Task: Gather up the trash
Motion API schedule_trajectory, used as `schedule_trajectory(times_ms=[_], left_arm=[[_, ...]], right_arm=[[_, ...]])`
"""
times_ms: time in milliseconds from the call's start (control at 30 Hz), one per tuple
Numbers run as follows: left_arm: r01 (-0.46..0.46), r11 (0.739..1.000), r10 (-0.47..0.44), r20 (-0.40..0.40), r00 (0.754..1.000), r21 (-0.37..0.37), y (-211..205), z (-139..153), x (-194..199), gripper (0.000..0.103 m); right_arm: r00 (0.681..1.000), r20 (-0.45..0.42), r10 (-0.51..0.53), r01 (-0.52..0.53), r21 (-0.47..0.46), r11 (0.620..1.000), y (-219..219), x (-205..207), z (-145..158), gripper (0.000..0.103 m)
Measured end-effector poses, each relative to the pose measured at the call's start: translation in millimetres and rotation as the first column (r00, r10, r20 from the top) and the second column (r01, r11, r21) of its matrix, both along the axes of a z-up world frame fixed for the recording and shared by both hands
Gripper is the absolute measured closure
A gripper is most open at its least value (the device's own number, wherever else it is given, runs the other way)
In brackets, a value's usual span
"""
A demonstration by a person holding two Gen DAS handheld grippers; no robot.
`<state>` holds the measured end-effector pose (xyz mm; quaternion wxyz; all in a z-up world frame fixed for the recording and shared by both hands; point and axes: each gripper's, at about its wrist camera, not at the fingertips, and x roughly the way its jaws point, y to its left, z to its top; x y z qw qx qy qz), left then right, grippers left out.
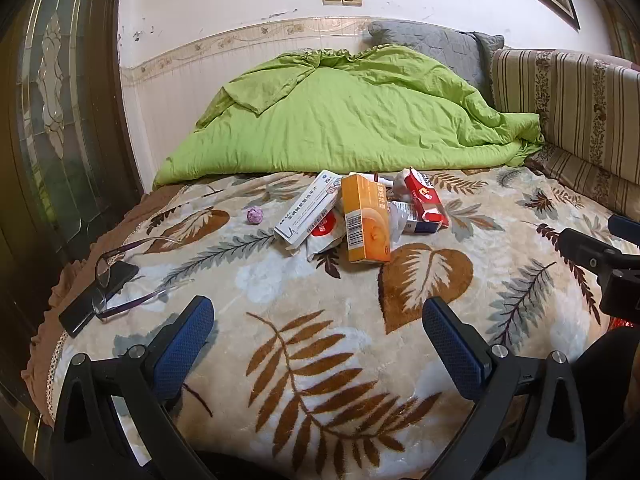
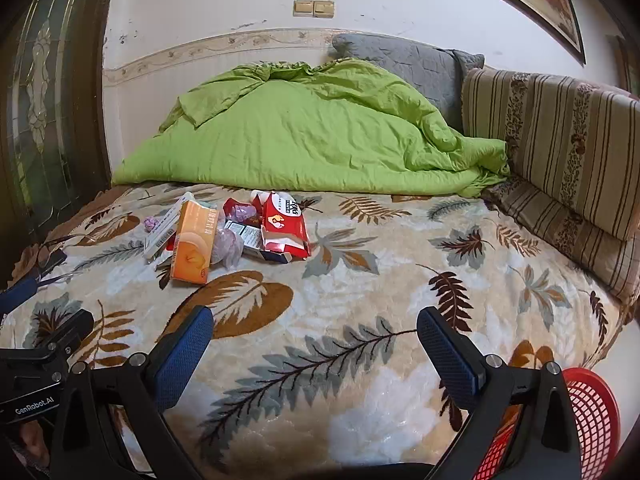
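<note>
left gripper (image 1: 318,312) and right gripper (image 2: 314,322): each a black plastic frame with triangular cut-outs, silver round screws at the pivots, and two blue pads (image 1: 184,344) with a fine grid texture; white "genrobot.ai" lettering on one black housing.

Trash pile (image 1: 360,216) mid-blanket: orange box (image 1: 366,220), white box (image 1: 310,210), red packet (image 1: 426,198).

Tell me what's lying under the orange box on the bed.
The orange box lies partly across a white-and-red wrapper and leans on a long white box. A crumpled clear bag pokes out beside it. Whatever lies flat under its middle is hidden.
</note>
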<state>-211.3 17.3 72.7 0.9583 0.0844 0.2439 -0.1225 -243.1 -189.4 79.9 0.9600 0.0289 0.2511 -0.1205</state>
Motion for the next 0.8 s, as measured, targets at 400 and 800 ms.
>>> schedule_trajectory(times_ms=[400, 800], left_arm=[[-0.008, 1.000, 0.008, 0.000, 1.000, -0.004, 2.0, 0.8, 0.1, 0.000], [-0.008, 1.000, 0.008, -0.002, 1.000, -0.006, 3.0, 0.7, 0.5, 0.000]], right_arm=[[1.000, -0.003, 0.000, 0.000, 0.004, 1.000, -1.6, 0.2, 0.3, 0.000], [1.000, -0.006, 0.002, -0.002, 0.001, 1.000, -1.7, 0.5, -0.6, 0.000]])
